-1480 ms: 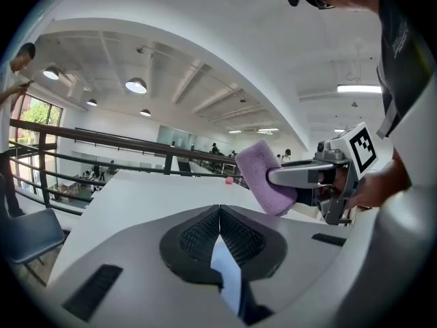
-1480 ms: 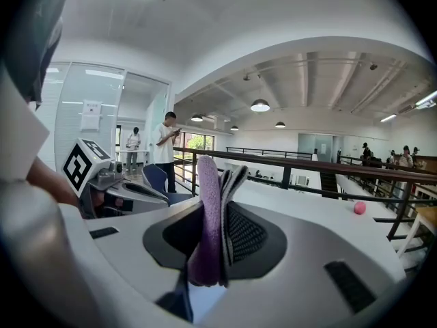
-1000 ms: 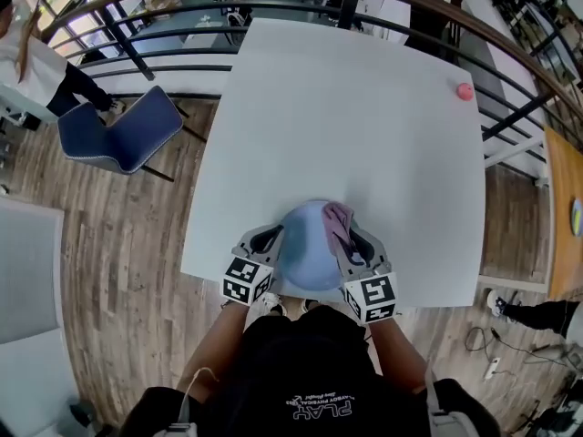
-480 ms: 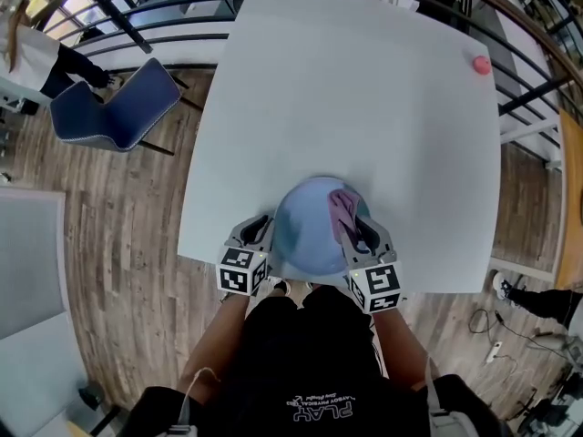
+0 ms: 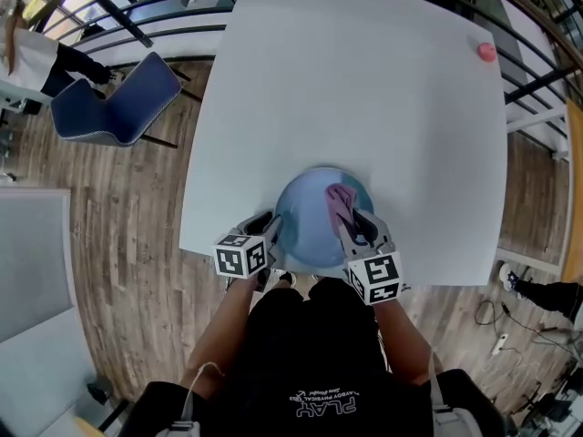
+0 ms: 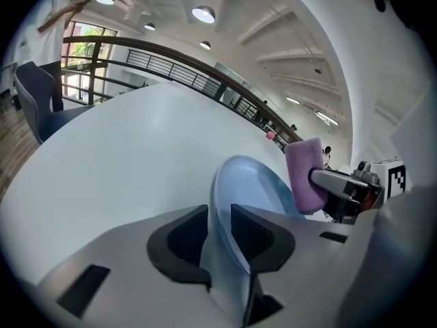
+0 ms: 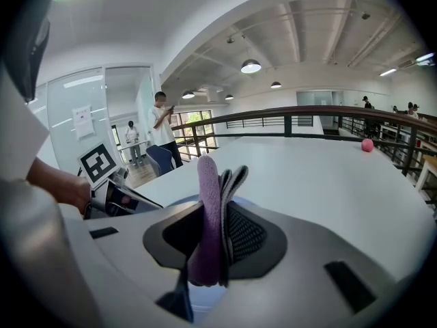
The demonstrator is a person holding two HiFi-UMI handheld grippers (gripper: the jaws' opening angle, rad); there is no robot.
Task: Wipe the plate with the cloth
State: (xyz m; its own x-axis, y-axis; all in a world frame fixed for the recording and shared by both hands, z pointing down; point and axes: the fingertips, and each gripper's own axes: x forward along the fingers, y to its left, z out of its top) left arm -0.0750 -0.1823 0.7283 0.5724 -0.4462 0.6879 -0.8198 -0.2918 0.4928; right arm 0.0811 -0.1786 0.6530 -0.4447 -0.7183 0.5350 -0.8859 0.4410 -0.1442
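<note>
A light blue plate lies at the near edge of the white table. Its left rim stands between the jaws of my left gripper, which have just been opening; the pads sit close beside the rim without clamping it. My right gripper is shut on a folded purple cloth, held over the plate's right side. In the right gripper view the cloth sticks up between the pads, with the plate below. The left gripper view shows the cloth above the plate's far rim.
A small pink ball rests at the table's far right corner. A blue chair stands on the wood floor to the left, a person beyond it. A railing runs behind the table.
Both grippers have sunk with the plate, which now rests flatter on the table. The left gripper has rolled, its marker cube turned. The cloth stays in the right jaws.
</note>
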